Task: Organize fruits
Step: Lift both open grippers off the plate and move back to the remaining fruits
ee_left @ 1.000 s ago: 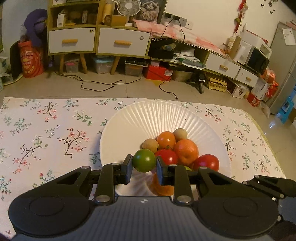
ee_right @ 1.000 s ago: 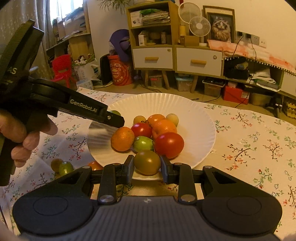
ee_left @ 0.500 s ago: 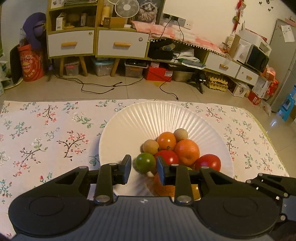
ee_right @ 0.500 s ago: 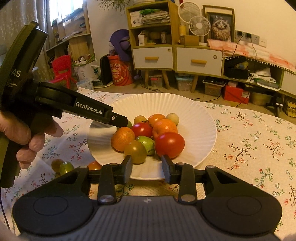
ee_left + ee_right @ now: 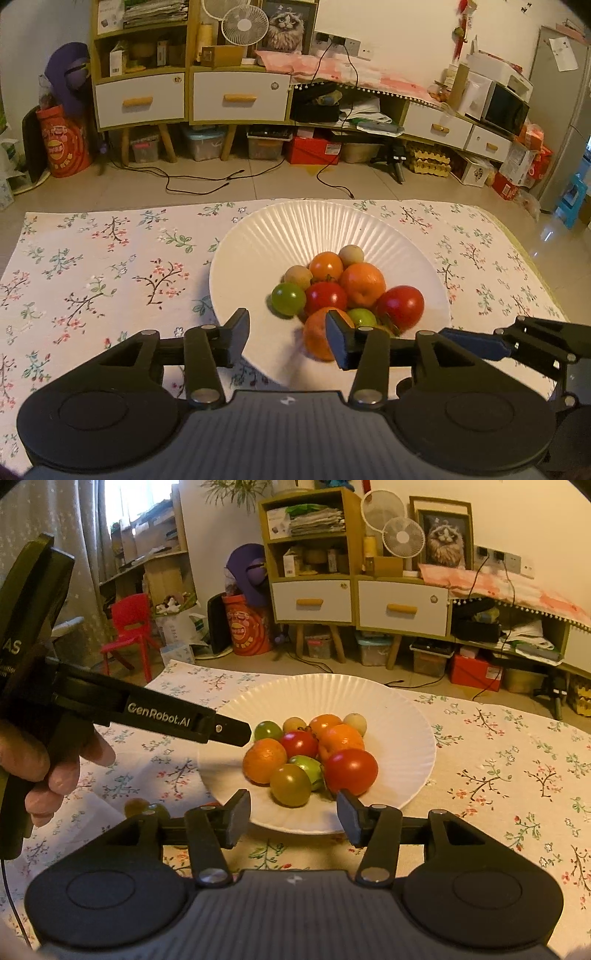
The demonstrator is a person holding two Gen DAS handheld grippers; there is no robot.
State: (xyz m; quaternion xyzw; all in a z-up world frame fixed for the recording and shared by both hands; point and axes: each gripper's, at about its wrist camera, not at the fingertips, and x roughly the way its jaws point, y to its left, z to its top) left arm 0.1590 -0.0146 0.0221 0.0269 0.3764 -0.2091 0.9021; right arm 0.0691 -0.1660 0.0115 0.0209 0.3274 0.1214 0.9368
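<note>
A white ribbed plate point(image 5: 295, 225) point(image 5: 332, 686) holds a pile of oranges, red tomatoes, green tomatoes and small tan fruits. A green tomato point(image 5: 289, 298) lies at the pile's left edge, just beyond my left gripper point(image 5: 287, 338). Its jaws are opening with nothing between them. An olive-green tomato point(image 5: 290, 784) rests at the pile's near side, just ahead of my right gripper point(image 5: 293, 816). Those jaws are also opening and hold nothing. In the right wrist view a finger point(image 5: 229, 732) of the left gripper reaches over the plate's left rim.
A floral tablecloth point(image 5: 110, 280) covers the table. Two small loose fruits point(image 5: 142, 806) lie on the cloth left of the right gripper. A person's hand point(image 5: 40, 771) grips the left tool. The table's far edge drops to the floor, with cabinets and boxes beyond it.
Both grippers went from shut on a fruit to open. The green tomato left the left jaws and the olive-green one left the right jaws; both now lie on the plate.
</note>
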